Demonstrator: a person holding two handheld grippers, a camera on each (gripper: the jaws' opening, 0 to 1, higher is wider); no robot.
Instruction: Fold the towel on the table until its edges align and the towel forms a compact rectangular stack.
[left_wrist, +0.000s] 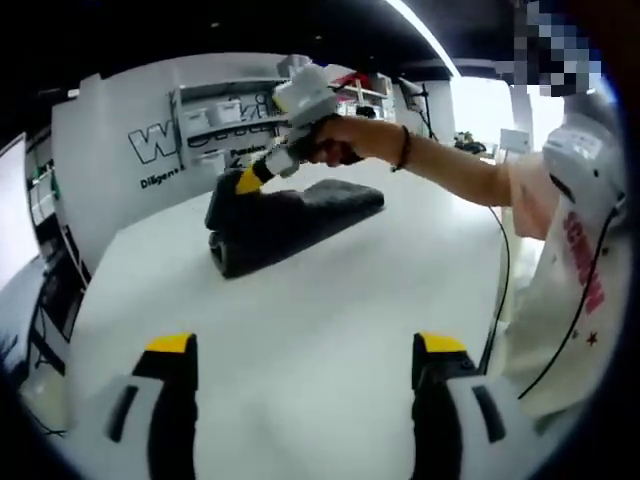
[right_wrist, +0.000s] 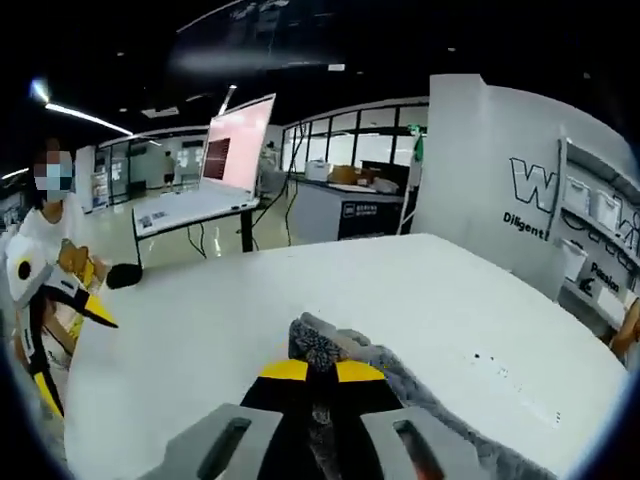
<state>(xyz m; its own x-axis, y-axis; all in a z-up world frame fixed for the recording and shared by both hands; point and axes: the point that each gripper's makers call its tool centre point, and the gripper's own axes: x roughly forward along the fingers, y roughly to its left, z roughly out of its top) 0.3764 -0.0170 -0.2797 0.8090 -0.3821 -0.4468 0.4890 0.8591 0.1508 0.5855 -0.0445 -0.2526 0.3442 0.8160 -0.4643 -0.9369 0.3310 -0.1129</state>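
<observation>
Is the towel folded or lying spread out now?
Partly folded: the towel lies bunched in layers on the table, one end pinched by the right gripper.

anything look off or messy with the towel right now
Yes. The dark towel on the white table is a lumpy, bunched heap, not a flat rectangle; its edges don't line up. The right gripper is shut on one end; the left gripper is open.

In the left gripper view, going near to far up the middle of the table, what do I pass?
Left gripper's own open jaws → bare white table → dark towel → right gripper pinching the towel's far-left end → white wall with lettering.
</observation>
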